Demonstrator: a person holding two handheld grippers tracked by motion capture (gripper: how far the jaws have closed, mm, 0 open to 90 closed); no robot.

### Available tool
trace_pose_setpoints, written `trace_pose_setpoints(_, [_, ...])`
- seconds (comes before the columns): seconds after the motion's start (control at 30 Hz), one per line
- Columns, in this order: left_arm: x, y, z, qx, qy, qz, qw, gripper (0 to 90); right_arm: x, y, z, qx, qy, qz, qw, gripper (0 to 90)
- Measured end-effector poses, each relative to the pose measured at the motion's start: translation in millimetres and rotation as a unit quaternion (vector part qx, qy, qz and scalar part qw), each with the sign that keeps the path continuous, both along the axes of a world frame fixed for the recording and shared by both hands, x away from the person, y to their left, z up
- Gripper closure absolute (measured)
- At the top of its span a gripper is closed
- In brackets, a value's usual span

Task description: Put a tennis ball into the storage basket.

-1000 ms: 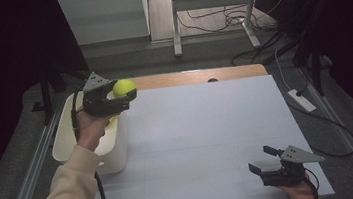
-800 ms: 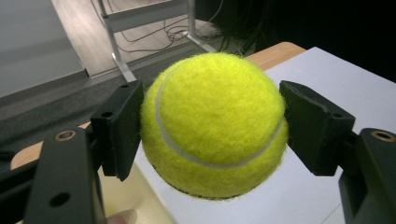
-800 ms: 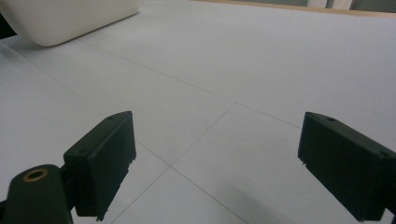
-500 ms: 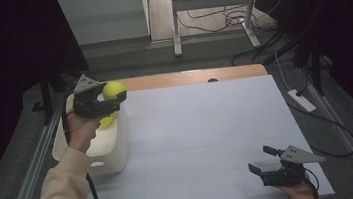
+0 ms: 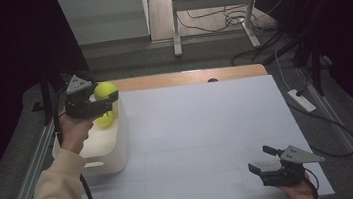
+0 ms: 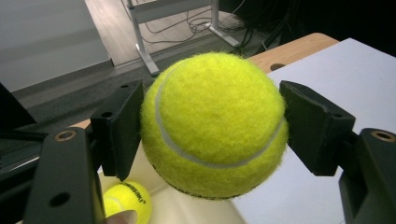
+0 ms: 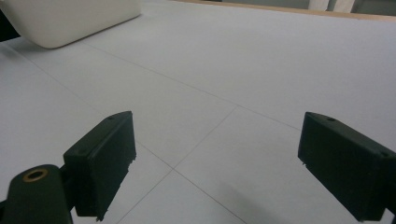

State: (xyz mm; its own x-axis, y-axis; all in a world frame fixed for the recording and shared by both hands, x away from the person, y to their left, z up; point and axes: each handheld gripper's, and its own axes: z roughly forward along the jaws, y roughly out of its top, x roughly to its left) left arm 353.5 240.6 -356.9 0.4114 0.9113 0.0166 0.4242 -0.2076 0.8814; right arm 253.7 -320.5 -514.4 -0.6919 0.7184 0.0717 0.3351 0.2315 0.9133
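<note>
A yellow tennis ball (image 5: 105, 90) is held up in the air over a white bin (image 5: 112, 152) at the table's left edge, with my left gripper (image 5: 109, 98) shut on it. In the left gripper view the ball (image 6: 212, 126) sits between the two black jaws. A second tennis ball (image 5: 104, 121) lies inside the bin, and the left gripper view has it low down (image 6: 124, 203). My right gripper (image 5: 260, 159) rests open near the table's front right, with nothing between its jaws (image 7: 215, 163).
The white table top (image 5: 203, 126) has a wooden strip along its far edge (image 5: 187, 77). The bin's corner (image 7: 70, 18) lies far ahead of the right gripper. Cables and a power strip (image 5: 301, 100) run on the floor to the right.
My left gripper carried the tennis ball leftward, from the bin's right rim to above its inside. The right gripper has stayed still and open.
</note>
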Motion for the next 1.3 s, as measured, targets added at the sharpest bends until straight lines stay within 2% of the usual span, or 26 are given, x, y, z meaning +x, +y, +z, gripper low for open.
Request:
trace_pose_setpoints(0.33, [3.5,16.2,-9.3,0.001,0.017,0.027,0.9995,26.8,0.4,0.1,-0.4,0.000,0.000,-0.001,1.0000,10.9])
trace_pose_setpoints(0.7, [6.9,26.0,-18.5,0.003,0.034,0.039,0.9986,26.7,0.6,0.6,-0.4,-0.003,0.001,0.000,1.0000,10.9])
trace_pose_setpoints(0.97, [14.2,29.1,-29.9,0.018,0.062,0.049,0.9967,26.6,0.8,0.6,-0.7,-0.002,0.001,-0.001,1.0000,10.9])
trace_pose_setpoints(1.1, [16.3,31.6,-33.4,0.020,0.072,0.052,0.9959,26.6,0.5,0.6,-0.7,-0.003,0.000,-0.001,1.0000,10.9])
trace_pose_setpoints(1.3, [20.1,37.1,-40.0,0.029,0.094,0.062,0.9932,26.6,0.4,0.5,-0.7,-0.003,0.000,-0.001,1.0000,10.9])
